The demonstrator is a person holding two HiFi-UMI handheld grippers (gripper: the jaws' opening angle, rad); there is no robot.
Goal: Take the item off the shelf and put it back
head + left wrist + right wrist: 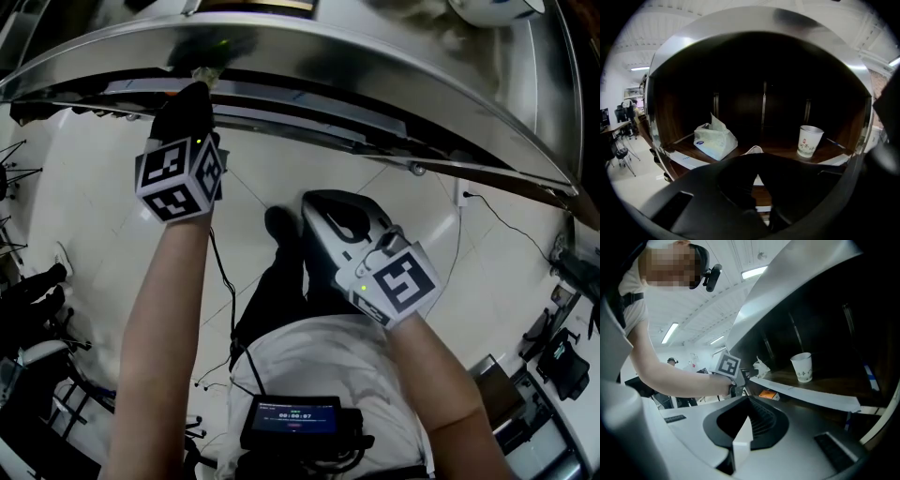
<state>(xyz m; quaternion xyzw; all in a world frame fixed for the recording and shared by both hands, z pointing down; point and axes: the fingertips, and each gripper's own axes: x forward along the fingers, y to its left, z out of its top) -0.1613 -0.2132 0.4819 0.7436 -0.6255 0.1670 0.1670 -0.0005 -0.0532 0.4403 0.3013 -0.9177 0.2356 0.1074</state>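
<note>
White, thin, flat-looking item is at the near edge of the shelf, about mid-width, pinched at the tip of the left tongs. Only a small rounded corner shows past the tips, plus a sliver in the gap below them. Can't tell if it's a mask, sheet or packet. Left tongs are clamped fully together on it, so it must be very thin. Can't tell whether it hangs clear of the board or rests on it.

Handling, my read: light, soft, probably floppy. It will likely droop off the tips and could slip out if held by a corner only. Not fragile, but may crease. Better hold is deeper along an edge, not the very corner. For the put-back, keep it low and level so it lands flat and doesn't fold over the shelf lip.

Tissue pack sits to the left and further in on the shelf, apart from the item. Paper cup stands upright to the right, well apart; it looks light and easy to knock if the tongs swing that way. Right tongs sit near side, off the shelf and to the right, tips together with nothing between them.
</note>
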